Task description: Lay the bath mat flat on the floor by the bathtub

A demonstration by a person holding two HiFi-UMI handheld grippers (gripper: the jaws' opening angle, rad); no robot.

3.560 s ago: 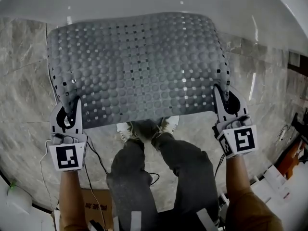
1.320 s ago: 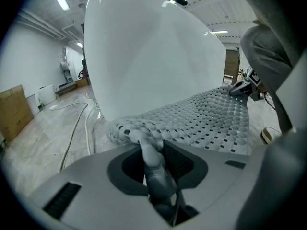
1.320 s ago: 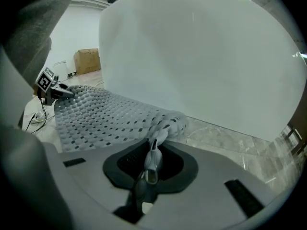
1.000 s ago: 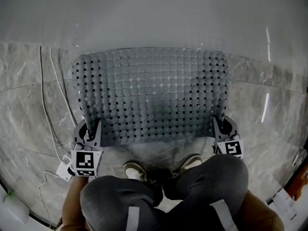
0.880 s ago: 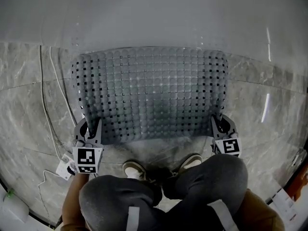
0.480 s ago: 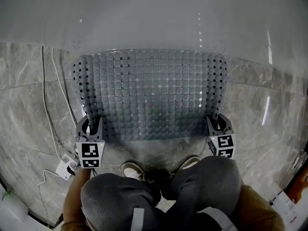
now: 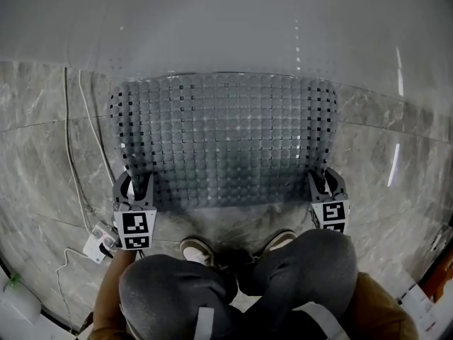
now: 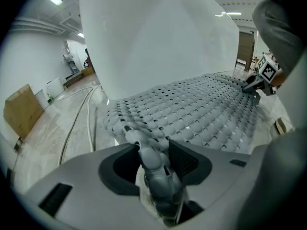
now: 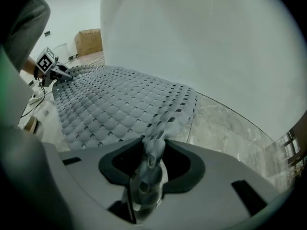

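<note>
Compared with the head view of 3.6 s ago, the bath mat [image 7: 226, 140] is down from a raised, bowed hold over the person's shoes and now spreads low on the floor; over the last second it barely shifts. The white bathtub [image 7: 226, 20] fills the top of the head view, its curved wall rising just behind the mat's far edge. The grey marble floor [image 7: 42, 161] runs out to both sides. The grey, hole-patterned mat lies square to the tub, most of it apparently resting on the floor, with its far edge along the foot of the tub. Its 2 near corners are not down. The left gripper [image 7: 134, 190] is clamped on the near left corner, which its own view shows bunched and lifted between the jaws [image 8: 146, 150]. The right gripper [image 7: 324, 188] pinches the near right corner the same way [image 9: 152, 152]. A white cable [image 7: 74, 133] trails on the floor just left of the mat, clear of it. I judge this to be the final setting-down. The next move calls for lowering both corners until they touch, then parting both sets of jaws and drawing back without dragging or creasing the near edge.
</note>
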